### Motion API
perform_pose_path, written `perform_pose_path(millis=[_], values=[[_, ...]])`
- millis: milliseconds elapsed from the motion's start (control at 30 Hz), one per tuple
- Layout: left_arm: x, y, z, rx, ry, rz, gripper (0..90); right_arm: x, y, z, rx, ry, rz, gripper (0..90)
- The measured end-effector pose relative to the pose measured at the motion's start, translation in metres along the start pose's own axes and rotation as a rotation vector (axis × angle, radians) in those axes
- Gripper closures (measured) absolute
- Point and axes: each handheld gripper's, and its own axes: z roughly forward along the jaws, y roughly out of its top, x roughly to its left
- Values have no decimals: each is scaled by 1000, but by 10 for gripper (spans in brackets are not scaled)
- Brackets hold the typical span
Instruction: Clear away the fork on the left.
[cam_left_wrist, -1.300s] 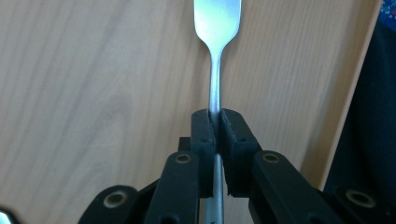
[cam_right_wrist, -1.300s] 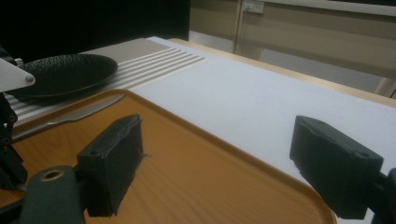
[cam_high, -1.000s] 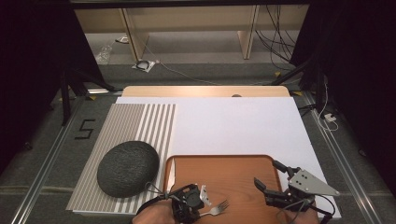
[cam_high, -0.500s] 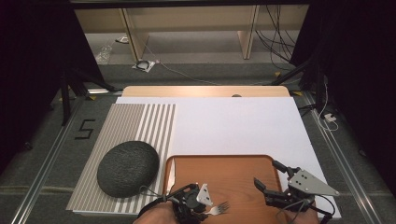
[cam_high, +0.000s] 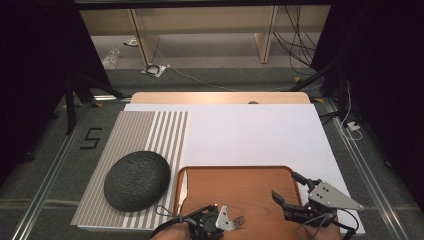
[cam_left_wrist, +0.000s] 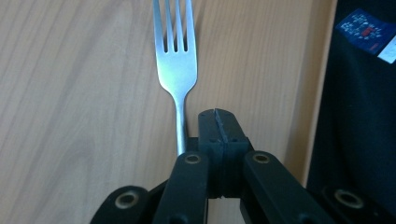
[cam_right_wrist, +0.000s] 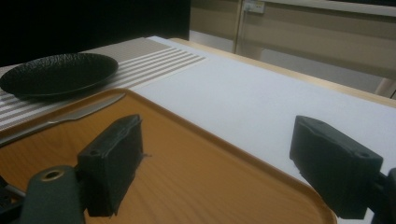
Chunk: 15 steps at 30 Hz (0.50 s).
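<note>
Two grippers hover over the wooden tray. The left gripper has just closed, jaws meeting beside the fork, whose handle lies against one jaw. The right gripper gapes wide, empty.

Your widest open stretch is the white mat beyond the tray: bare from the striped mat to its right edge. The tray's middle is bare wood too, between your left gripper with its fork and your right gripper. A knife lies along the tray's left rim. The black plate sits on the striped mat, just left of the tray, blocking a low pass there.
</note>
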Motion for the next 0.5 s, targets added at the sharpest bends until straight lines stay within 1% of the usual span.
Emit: perform_pose_path(millis=[200, 400, 500], values=[[3, -2, 3, 16, 14, -3, 895, 0, 0, 0, 5, 1, -1, 182], [5, -3, 3, 9, 14, -7, 896, 0, 0, 0, 1, 2, 0, 182], [7, -4, 3, 4, 26, -15, 896, 0, 0, 0, 4, 2, -1, 182]])
